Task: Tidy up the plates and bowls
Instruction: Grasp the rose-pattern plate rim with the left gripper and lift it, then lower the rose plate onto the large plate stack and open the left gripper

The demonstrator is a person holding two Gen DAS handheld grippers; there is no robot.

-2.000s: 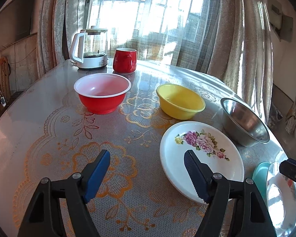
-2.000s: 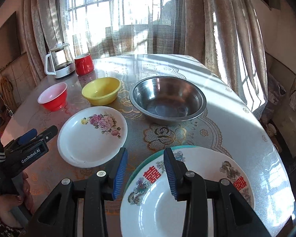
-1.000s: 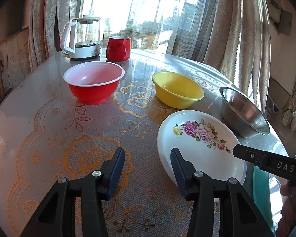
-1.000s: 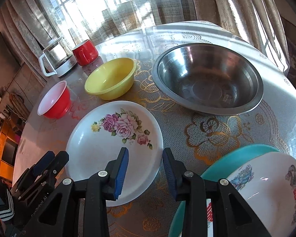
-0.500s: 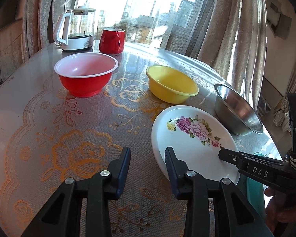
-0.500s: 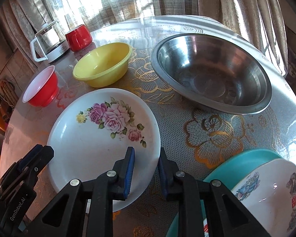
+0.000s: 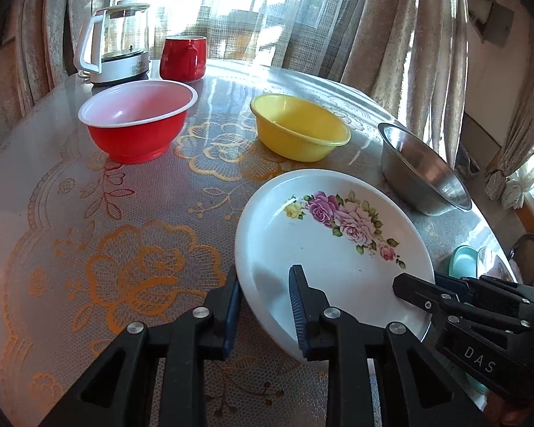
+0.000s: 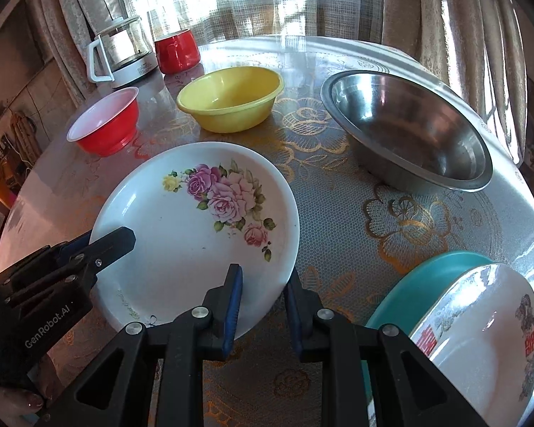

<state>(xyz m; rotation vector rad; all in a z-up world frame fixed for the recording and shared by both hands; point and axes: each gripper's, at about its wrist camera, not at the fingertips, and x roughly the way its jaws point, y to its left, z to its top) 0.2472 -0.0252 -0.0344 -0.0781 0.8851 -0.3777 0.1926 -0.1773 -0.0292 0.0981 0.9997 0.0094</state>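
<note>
Straddling the near rim of the floral plate (image 7: 324,245) from both sides, the two grippers are on it at once, and that is the worry: if one hand lifts ahead of the other, a thin glazed rim could twist out of the pads and clatter onto the surface (image 7: 89,213). The left gripper (image 7: 265,304) has one pad under the near-left edge and one on the plate's face, jaws closing, not clearly clamped yet. The right gripper (image 8: 263,300) looks clenched on the near-right edge, though the pinch is shallow. Just right of it sits the teal plate (image 8: 430,277) with a white printed plate (image 8: 487,320) stacked on top, close enough to clip on a swing.
</note>
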